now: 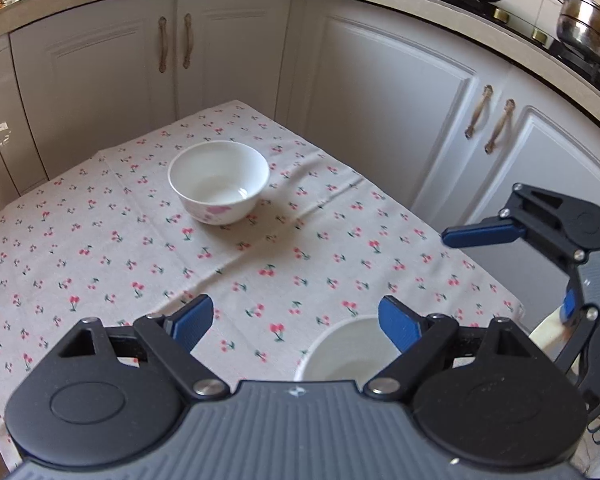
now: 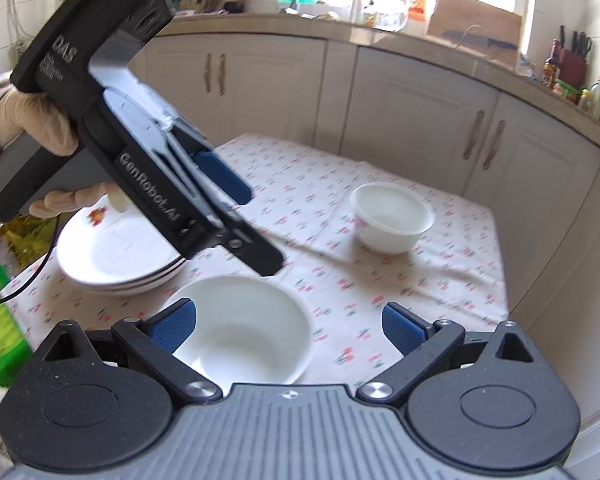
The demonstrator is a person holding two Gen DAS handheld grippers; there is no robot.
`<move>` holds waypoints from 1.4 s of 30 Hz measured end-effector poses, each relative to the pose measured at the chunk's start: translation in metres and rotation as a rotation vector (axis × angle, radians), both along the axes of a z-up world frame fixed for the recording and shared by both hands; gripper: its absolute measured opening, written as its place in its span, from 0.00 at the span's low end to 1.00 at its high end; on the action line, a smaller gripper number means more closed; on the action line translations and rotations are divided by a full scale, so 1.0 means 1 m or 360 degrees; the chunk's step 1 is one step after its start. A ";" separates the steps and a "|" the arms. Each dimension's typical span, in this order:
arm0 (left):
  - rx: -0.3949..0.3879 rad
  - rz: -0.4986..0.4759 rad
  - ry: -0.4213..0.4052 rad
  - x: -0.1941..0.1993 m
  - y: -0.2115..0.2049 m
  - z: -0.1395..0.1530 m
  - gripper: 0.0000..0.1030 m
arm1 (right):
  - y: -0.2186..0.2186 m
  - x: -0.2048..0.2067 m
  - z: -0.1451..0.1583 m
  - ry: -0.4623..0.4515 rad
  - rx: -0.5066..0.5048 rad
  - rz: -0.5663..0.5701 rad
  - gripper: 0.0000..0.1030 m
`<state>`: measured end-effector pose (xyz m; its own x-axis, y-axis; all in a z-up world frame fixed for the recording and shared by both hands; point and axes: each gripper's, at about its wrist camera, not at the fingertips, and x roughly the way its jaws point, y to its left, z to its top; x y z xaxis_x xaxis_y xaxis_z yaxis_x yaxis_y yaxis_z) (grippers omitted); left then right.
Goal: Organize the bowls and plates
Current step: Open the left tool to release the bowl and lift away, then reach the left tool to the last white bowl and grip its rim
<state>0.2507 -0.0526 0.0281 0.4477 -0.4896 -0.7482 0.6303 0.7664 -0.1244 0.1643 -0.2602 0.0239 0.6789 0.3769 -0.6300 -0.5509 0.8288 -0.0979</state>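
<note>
both hand-held grippers [image 2: 290, 328] gape over an empty near bowl [image 2: 240, 332], far bowl [image 2: 392, 216] empty

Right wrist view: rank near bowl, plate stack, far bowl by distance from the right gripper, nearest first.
From the right gripper:
1. Near bowl, right under the open gripper, toward its left finger.
2. Plate stack, left, partly behind the left gripper.
3. Far bowl, right of centre, far side of the tablecloth.

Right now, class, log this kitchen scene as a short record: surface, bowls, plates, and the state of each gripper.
surface: table under a cherry-print cloth
far bowl: upright, empty, standing alone
near bowl: upright, empty, just below both grippers
plates: stack of plates at the table's left side
left gripper: open, nothing gripped
right gripper: open, nothing gripped
</note>
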 end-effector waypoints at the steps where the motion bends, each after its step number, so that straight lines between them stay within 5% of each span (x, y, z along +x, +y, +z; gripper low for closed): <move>1: 0.0000 0.0005 0.0000 0.005 0.000 0.000 0.87 | -0.003 0.005 0.002 -0.0007 0.0004 -0.0011 0.99; 15: -0.0023 0.0068 0.0058 0.101 -0.012 -0.014 0.87 | -0.024 0.098 -0.005 -0.0006 0.0019 -0.0103 0.99; 26: -0.0070 0.0070 0.0117 0.161 -0.027 -0.038 0.87 | -0.014 0.162 -0.039 0.0075 -0.0030 -0.0070 0.99; 42: -0.0072 0.0048 0.0177 0.201 -0.043 -0.064 0.85 | 0.005 0.203 -0.067 0.0130 -0.0067 -0.0041 0.92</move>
